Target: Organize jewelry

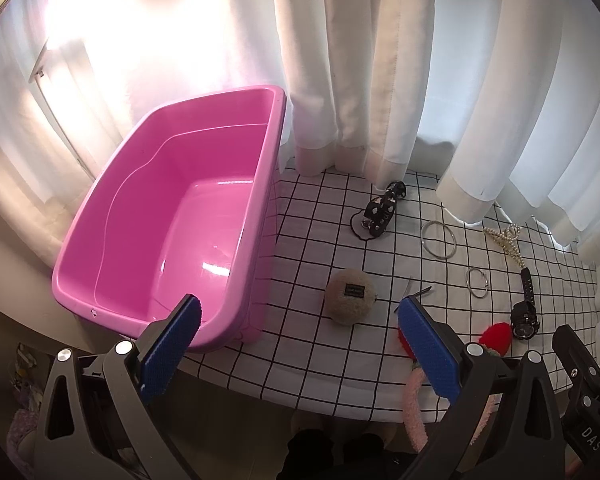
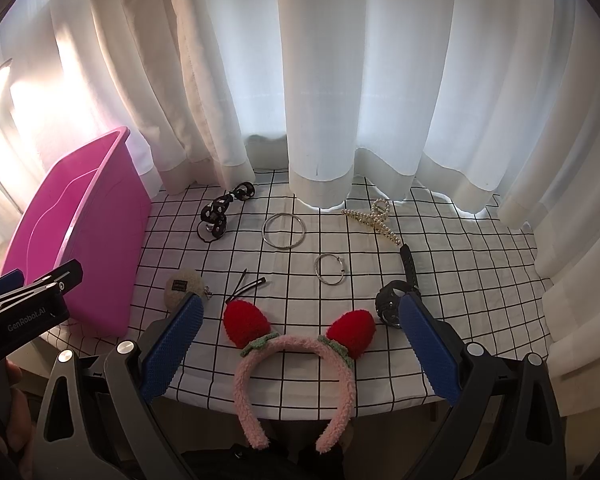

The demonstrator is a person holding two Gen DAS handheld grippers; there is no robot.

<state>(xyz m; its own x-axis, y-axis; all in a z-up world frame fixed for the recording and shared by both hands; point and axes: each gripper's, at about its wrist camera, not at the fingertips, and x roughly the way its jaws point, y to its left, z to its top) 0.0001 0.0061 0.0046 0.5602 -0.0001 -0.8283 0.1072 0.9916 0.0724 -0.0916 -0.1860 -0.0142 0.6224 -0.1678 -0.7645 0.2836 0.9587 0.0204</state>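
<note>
An empty pink tub (image 1: pixel 172 232) (image 2: pixel 80 236) stands at the table's left end. On the checked cloth lie a pink fluffy headband with red strawberry ears (image 2: pixel 296 360) (image 1: pixel 496 336), a beige fluffy hair tie (image 1: pixel 350 296) (image 2: pixel 182 286), a black hair clip (image 1: pixel 380 212) (image 2: pixel 220 212), a large silver bangle (image 1: pixel 439 239) (image 2: pixel 283 231), a small ring bangle (image 1: pixel 478 282) (image 2: pixel 329 269), a pearl claw clip (image 1: pixel 504 240) (image 2: pixel 374 222) and a black watch (image 1: pixel 525 312) (image 2: pixel 396 296). My left gripper (image 1: pixel 300 312) hangs open above the front edge near the tub. My right gripper (image 2: pixel 300 316) is open over the headband.
White curtains (image 2: pixel 320 80) hang along the back and right of the table, their hems resting on the cloth. A thin black hair pin (image 2: pixel 246 284) lies beside the beige tie. The table's front edge (image 2: pixel 380 412) runs just under both grippers.
</note>
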